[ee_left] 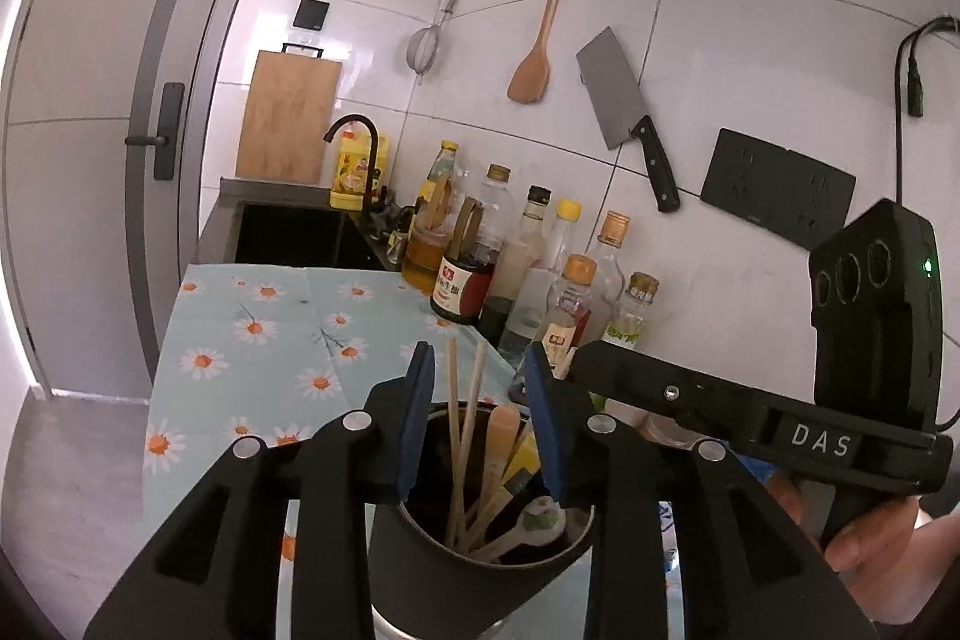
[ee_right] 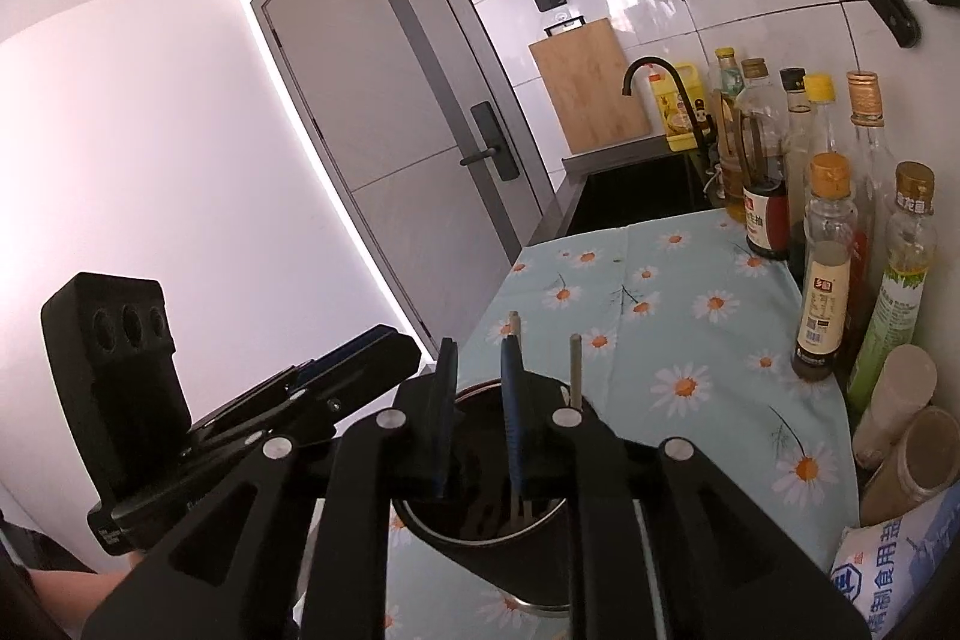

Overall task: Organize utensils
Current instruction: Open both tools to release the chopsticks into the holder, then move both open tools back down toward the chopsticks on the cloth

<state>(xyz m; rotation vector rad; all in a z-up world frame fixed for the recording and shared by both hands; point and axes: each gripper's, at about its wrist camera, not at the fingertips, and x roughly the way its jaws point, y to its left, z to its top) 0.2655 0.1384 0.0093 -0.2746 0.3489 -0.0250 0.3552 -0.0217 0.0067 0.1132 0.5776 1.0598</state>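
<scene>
Chopsticks (ee_left: pixel 462 436) stand in the holder (ee_left: pixel 456 580). Both jaws hang released above its rim; lift straight up, avoiding snags.

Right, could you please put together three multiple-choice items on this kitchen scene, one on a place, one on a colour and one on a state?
1. Where is the cleaver? A in a drawer; B hanging on the tiled wall; C on the floor.
2. What colour are the left gripper's pads? A blue; B red; C white.
3. How does the utensil holder stand? A tipped over; B upright and empty; C upright with utensils in it.
Answers: B, the cleaver hangs on the wall above the bottles; A, both pads show blue; C, chopsticks and a spoon stand in the upright holder.
</scene>
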